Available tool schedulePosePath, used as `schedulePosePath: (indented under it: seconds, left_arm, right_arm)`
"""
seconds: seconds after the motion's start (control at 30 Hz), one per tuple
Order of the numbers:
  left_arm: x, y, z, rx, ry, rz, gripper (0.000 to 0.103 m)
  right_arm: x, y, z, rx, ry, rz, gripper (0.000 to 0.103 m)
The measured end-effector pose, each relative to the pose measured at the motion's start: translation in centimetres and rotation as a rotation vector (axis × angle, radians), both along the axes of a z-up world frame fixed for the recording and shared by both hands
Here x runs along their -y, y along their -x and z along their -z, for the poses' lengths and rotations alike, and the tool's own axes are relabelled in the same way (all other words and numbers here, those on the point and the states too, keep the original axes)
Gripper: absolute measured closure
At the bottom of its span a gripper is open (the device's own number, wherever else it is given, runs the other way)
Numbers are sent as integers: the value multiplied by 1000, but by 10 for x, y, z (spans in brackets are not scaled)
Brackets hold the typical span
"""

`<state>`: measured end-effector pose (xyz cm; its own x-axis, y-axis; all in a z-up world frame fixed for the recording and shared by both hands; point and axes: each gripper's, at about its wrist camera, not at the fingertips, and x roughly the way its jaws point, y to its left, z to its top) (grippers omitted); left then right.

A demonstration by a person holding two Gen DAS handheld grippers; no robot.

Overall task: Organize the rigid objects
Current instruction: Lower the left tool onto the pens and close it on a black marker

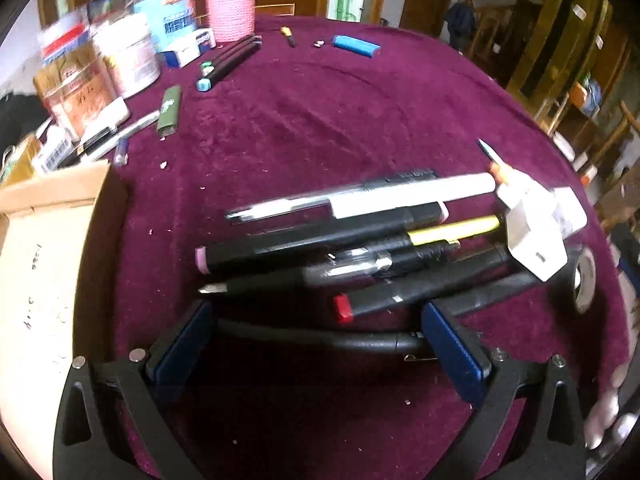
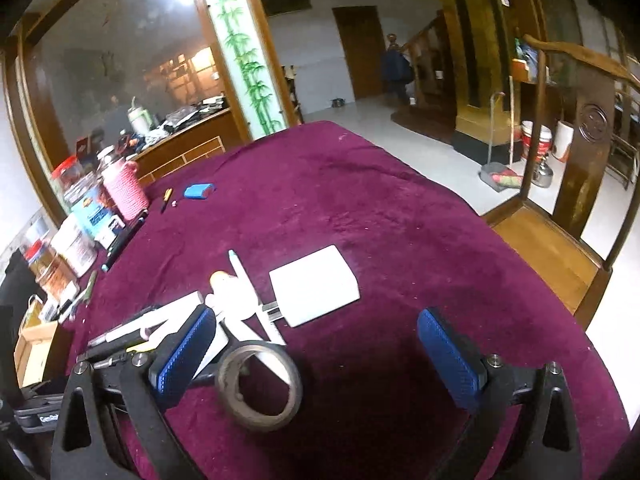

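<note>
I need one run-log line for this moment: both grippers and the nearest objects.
left gripper: open, empty, before pile of pens | right gripper: open, empty, by black tape roll | white charger: on tablecloth

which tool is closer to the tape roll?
Right. The tape roll lies between the open right tool's fingers, by the left one. The left tool, also open, has the roll off to its right, pens between.

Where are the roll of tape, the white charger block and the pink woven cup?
roll of tape [image 2: 280,364]: right wrist view, upper rim.
white charger block [image 2: 314,284]: right wrist view, flat top.
pink woven cup [image 1: 232,12]: left wrist view, woven side.
</note>
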<state>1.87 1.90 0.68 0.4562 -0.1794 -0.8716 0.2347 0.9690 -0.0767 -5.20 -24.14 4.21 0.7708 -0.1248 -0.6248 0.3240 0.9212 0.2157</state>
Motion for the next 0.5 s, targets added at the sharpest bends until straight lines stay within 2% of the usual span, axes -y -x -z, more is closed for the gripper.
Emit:
schedulePosePath:
  seconds: [0.07, 0.2, 0.3, 0.33, 0.37, 0.5]
  left_arm:
    - [5, 10, -1, -15, 5, 47, 1]
    - [11, 43, -5, -49, 63, 166, 5]
    - [10, 61, -14, -101, 176, 223, 18]
    - [7, 64, -17, -112, 218, 224, 23]
    - [0, 65, -24, -103, 265, 210, 23]
    - [-29, 68, -49, 13, 313, 116, 23]
  right_arm:
    - [-5, -1, 1, 0, 7, -26, 1]
    - [-9, 3, 2, -3, 7, -60, 1]
    - [-7, 2, 2, -1, -15, -63, 1]
    - [-5, 2, 3, 0, -28, -59, 1]
    - [-3, 3, 3, 1, -38, -54, 1]
    - [7, 4, 6, 3, -91, -32, 1]
